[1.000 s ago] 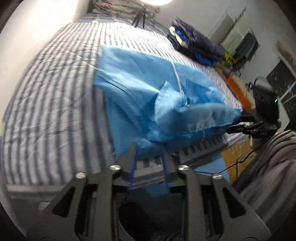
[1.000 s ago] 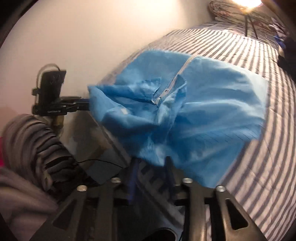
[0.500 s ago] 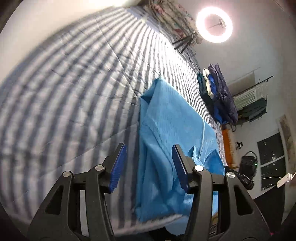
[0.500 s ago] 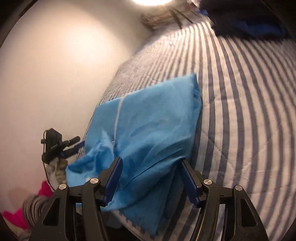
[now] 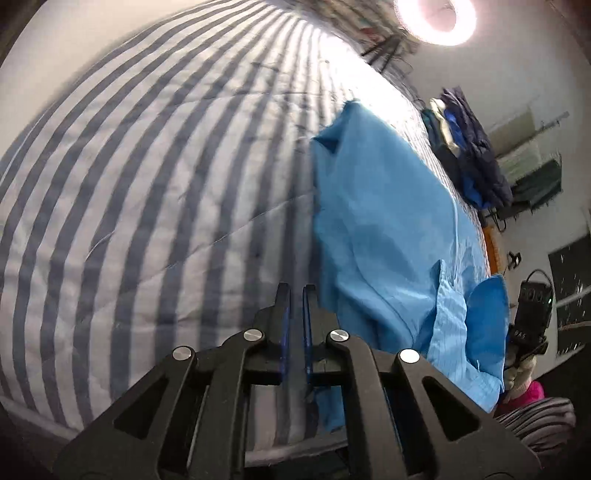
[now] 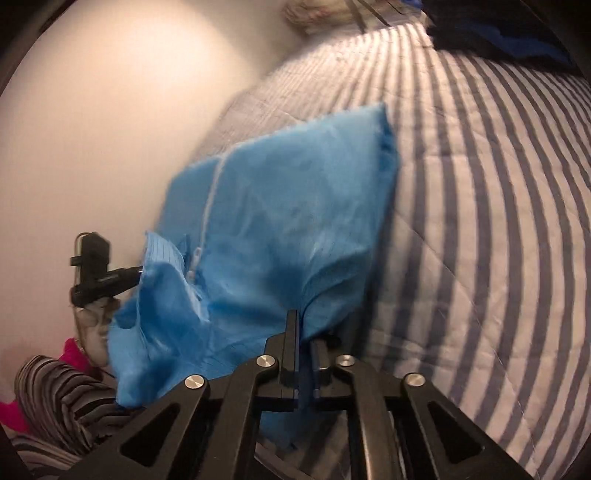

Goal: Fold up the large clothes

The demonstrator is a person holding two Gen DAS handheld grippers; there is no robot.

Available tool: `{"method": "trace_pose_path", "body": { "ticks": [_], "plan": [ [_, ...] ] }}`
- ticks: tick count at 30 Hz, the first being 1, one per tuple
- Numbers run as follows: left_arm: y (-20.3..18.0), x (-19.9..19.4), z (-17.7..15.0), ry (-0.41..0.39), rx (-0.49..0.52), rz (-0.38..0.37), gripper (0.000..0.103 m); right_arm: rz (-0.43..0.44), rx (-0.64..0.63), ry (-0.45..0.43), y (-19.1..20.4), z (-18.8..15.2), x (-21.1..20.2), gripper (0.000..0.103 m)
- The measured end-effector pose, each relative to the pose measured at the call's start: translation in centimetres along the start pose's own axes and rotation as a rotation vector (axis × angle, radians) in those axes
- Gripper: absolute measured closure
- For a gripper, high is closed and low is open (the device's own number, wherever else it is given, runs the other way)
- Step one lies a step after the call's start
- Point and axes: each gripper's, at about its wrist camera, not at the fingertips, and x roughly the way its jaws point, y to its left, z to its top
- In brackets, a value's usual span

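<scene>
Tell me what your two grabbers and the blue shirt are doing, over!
Left gripper shut, nothing visible between its fingers. Right gripper shut on blue shirt. Shirt partly folded on striped bed. Nothing in the way.

So the garment (image 5: 384,236) lies on the bed (image 5: 147,192), running along its near edge and spilling over it at one end. Left hand-held gripper (image 5: 294,295) sits at the garment's left border, right hand-held gripper (image 6: 301,325) at its near edge on the other side. A pile of clothes (image 5: 469,147) sits further back on the bed, with a ring light (image 5: 436,16) behind it.
</scene>
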Motion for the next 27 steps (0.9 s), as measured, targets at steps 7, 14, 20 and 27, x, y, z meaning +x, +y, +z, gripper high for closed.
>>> {"method": "trace_pose_path", "body": {
  "ticks": [7, 14, 20, 27],
  "plan": [
    [-5.0, -5.6, 0.4, -0.076, 0.190, -0.004, 0.101, 0.088, -0.111, -0.063, 4.9, 1.2, -5.1, 0.058],
    [-14.7, -9.8, 5.2, -0.103, 0.457, 0.029, 0.098, 0.101, -0.296, 0.058, 9.3, 3.1, -4.5, 0.052],
    [-19.4, -8.9, 5.9, -0.014, 0.535, 0.001, 0.097, 0.062, -0.350, 0.163, 11.5, 4.1, -3.7, 0.050],
    [-19.4, -2.7, 0.7, 0.188, 0.464, -0.124, 0.077, 0.043, -0.317, 0.248, 11.3, 2.1, -0.7, 0.047]
  ]
}}
